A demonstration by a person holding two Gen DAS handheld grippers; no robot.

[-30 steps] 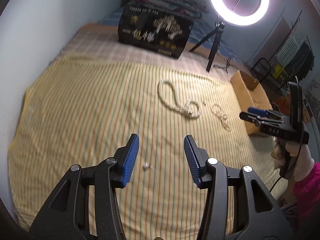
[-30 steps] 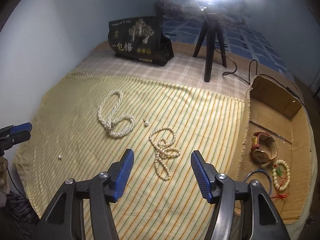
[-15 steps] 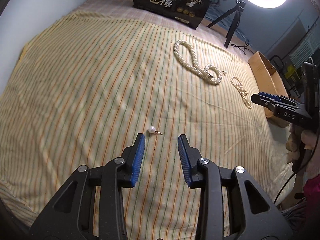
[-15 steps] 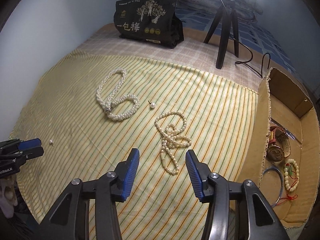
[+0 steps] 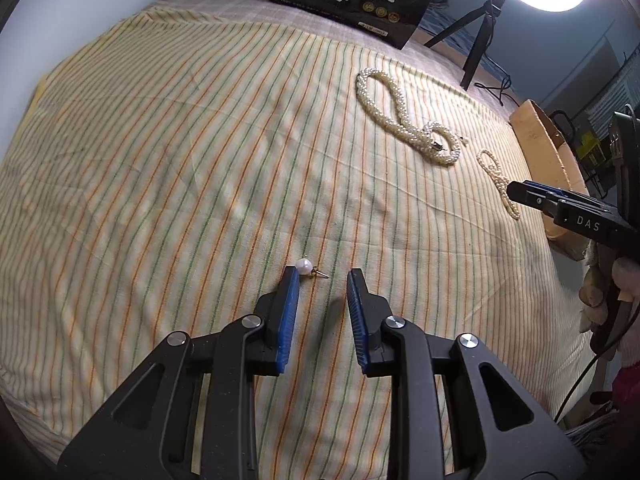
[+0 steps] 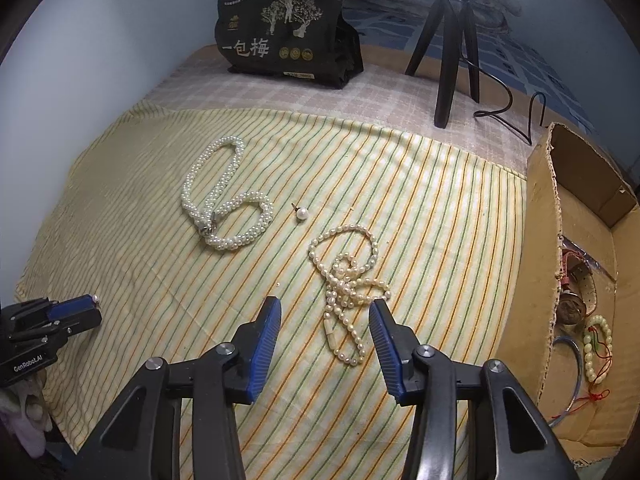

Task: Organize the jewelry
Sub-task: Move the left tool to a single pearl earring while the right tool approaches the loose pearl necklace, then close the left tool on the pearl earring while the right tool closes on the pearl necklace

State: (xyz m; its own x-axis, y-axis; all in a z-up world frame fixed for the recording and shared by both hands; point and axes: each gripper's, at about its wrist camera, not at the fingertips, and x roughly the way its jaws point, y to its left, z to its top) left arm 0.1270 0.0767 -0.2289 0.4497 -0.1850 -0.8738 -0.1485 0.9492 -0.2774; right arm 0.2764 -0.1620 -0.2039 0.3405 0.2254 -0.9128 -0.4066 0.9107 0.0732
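Observation:
A pearl stud earring point(image 5: 305, 267) lies on the striped cloth just ahead of my left gripper point(image 5: 322, 276), by its left fingertip; the jaws are open. My right gripper point(image 6: 324, 308) is open over the lower end of a thin pearl necklace point(image 6: 346, 280). A thick pearl rope necklace point(image 6: 224, 216) and a second pearl stud point(image 6: 301, 213) lie further back. The cardboard box point(image 6: 544, 216) at the right holds a watch point(image 6: 576, 300), a bead bracelet point(image 6: 598, 344) and a bangle point(image 6: 574, 376).
A black printed bag point(image 6: 286, 36) and a ring-light tripod point(image 6: 450, 48) with its cable stand at the back of the bed. A wall runs along the left. The striped cloth point(image 5: 160, 160) covers the bed.
Both grippers have moved forward and lower. The left one has closed in on the pearl stud and its jaws have narrowed. The right one now hangs over the thin necklace's end.

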